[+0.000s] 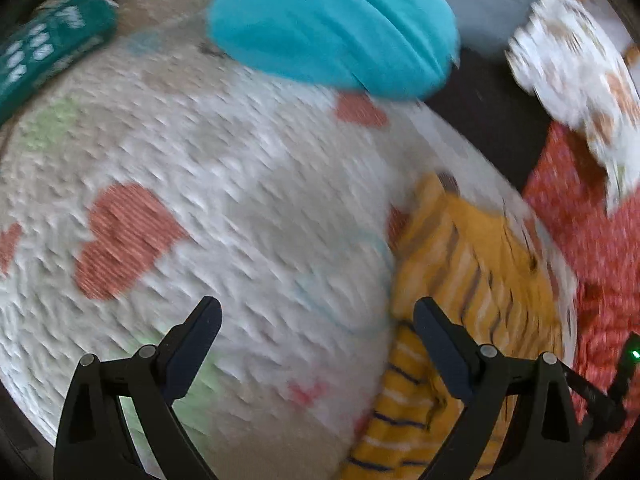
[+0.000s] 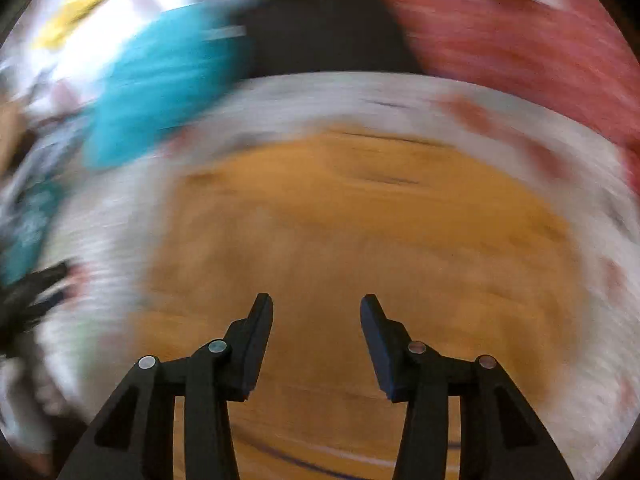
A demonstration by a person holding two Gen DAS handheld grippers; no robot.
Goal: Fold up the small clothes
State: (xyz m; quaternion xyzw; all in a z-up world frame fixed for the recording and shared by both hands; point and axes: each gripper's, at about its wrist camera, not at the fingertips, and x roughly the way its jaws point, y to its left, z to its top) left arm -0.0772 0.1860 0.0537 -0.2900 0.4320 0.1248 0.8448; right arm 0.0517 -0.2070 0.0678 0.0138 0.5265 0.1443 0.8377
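A: What lay at the far left in the left wrist view?

B: A dark green cloth (image 1: pixel 48 48) with white marks, on a white textured blanket (image 1: pixel 224 184) with red hearts. Farther along sat a turquoise garment (image 1: pixel 332 28), far from the camera.

A: And the left gripper (image 1: pixel 316 312)?

B: Its fingers stood wide apart, holding nothing, over the blanket. Just right of them lay the yellow striped garment (image 1: pixel 460 280), then a red cloth (image 1: pixel 592 240) at the right edge.

A: The right wrist view?

B: Heavily blurred. The turquoise garment (image 2: pixel 160 84) was far left, and the yellow striped garment (image 2: pixel 360 232) filled the middle. The right gripper (image 2: pixel 316 308) hung above it, fingers moderately apart and empty. The red cloth (image 2: pixel 520 40) was far right.
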